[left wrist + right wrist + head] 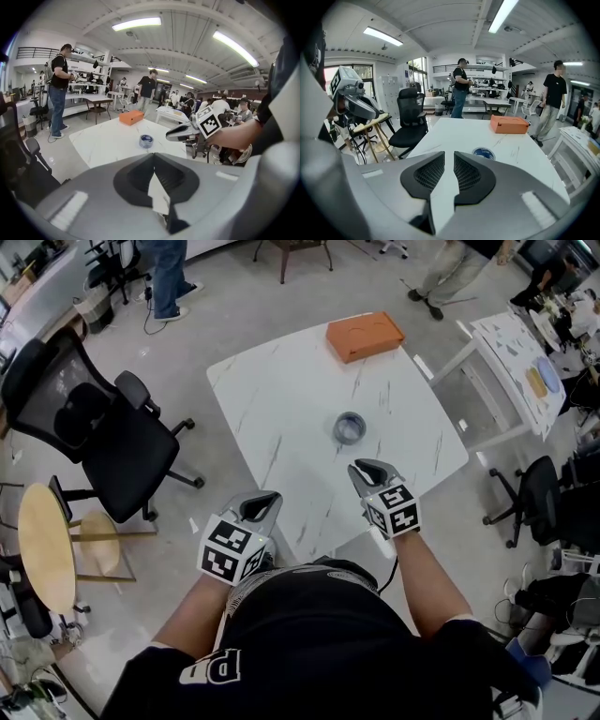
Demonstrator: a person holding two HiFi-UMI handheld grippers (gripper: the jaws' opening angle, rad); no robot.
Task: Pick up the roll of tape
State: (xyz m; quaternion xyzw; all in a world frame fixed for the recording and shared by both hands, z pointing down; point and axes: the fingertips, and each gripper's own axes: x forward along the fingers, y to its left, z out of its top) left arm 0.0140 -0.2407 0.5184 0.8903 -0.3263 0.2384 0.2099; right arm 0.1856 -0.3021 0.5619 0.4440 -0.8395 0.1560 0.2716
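**Item:** small grey-blue roll of tape (349, 428). A low ring with an open centre, lying flat. The head view shows a grey band. The right tongs' view shows a blue upper face with a pale inner ring (483, 153).

**Location:** near the middle of the white marble-patterned square table (281, 409), standing free. It is well apart from the flat orange rectangular box (365, 336) at the far edge.

**Left tongs** (266, 502): grey, with a marker cube, held at the near table edge, well short of the roll. Own view: tips (153, 157) meet, with a wedge of table showing lower between them. Nothing is held.

**Right tongs** (367, 468): grey, with a marker cube, held over the near part of the table, nearer the roll but clear of it. Own view: a narrow slit (453, 155) runs between the ribbed dark pads. Nothing is in it.

**Surroundings:** black mesh office chair (103, 432) to the left.
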